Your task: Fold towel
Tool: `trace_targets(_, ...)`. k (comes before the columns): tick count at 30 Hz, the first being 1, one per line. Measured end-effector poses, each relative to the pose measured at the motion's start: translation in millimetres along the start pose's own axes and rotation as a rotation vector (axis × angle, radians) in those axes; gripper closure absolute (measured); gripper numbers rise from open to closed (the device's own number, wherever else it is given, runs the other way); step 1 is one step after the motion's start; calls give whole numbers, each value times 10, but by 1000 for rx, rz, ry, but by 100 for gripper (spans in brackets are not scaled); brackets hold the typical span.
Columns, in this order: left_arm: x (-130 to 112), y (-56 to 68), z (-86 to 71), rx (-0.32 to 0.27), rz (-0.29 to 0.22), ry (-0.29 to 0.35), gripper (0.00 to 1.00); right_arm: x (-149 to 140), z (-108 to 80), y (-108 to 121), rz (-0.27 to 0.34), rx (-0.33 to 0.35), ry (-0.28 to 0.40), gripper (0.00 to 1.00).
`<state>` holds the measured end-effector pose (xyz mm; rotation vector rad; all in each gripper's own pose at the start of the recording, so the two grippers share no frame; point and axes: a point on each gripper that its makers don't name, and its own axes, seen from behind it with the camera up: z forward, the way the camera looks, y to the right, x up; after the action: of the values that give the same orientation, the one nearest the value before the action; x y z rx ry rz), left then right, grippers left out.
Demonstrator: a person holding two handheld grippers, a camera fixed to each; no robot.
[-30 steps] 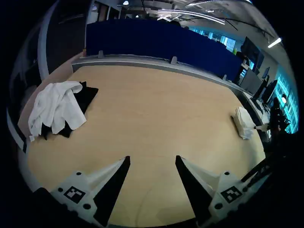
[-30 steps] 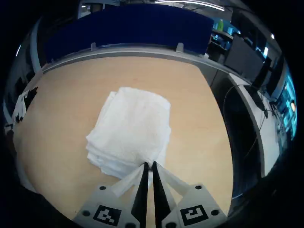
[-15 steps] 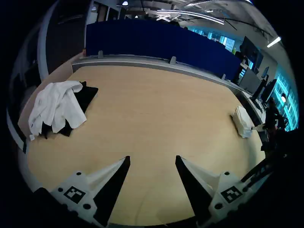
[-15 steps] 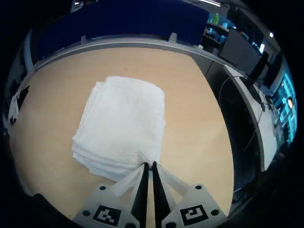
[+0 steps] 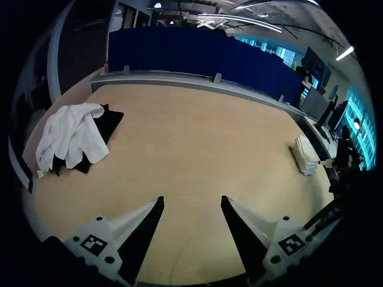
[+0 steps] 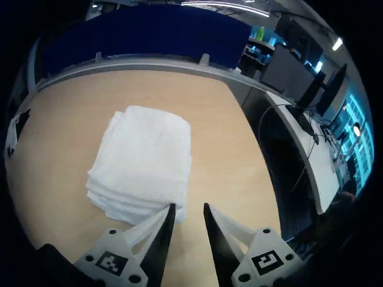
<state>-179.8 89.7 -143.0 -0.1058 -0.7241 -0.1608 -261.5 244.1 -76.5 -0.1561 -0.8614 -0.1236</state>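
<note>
A light wooden table (image 5: 191, 138) with a grey raised strip (image 5: 191, 80) along its far edge carries two things, well apart. Near one end lies a folded white towel (image 6: 143, 158) — several layers stacked square, flat on the wood. At the other end a rumpled white garment (image 5: 72, 134) sprawls over a black cloth (image 5: 109, 120), which lies on the tabletop.

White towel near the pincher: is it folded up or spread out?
Folded. The white towel lies on the table as a compact rectangle, with several stacked layers showing along its near edge.
</note>
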Motion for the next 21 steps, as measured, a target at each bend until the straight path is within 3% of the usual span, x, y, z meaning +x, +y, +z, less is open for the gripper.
trace_targets(3,0,-2,-3,-3,-1,1,12,21,-37,21,9,-13,14,19)
trace_targets(7,1,-1,-15,-7,-1,3,12,83,-85,33,18,-20,35,4)
trace_targets(14,20,-2,-11,-14,-1,9,12,194,-142,-19,24,-11,65,0)
trace_targets(21,46,-27,2,-15,-9,21,12,416,-227,-290,42,56,134,0)
